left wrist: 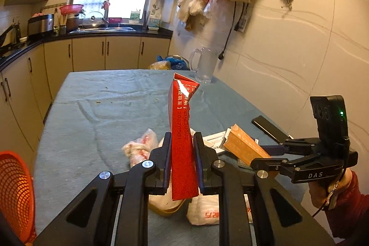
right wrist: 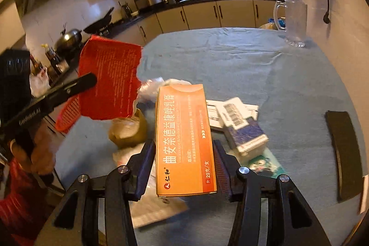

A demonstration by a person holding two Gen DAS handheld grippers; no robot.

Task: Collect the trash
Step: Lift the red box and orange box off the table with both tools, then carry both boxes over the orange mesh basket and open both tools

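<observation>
My left gripper (left wrist: 182, 142) is shut on a flattened red carton (left wrist: 182, 107) that stands upright between its pads, lifted above the table. In the right wrist view that red carton (right wrist: 110, 80) hangs at the left above an orange mesh basket (right wrist: 69, 114). My right gripper (right wrist: 184, 149) is shut on an orange medicine box (right wrist: 184, 142), held lengthwise off the table. In the left wrist view the same orange medicine box (left wrist: 244, 146) sits in the right gripper (left wrist: 256, 153). More trash lies below: a crumpled wrapper (left wrist: 138, 149), a white plastic bag (left wrist: 203, 211), a blue-and-white box (right wrist: 244, 130).
The table has a grey-blue cloth (left wrist: 103, 107). A black phone (right wrist: 343, 153) lies at the right edge and a glass pitcher (right wrist: 295, 22) stands at the far right corner. The orange mesh basket (left wrist: 13, 195) sits off the table's left side. Kitchen cabinets run behind.
</observation>
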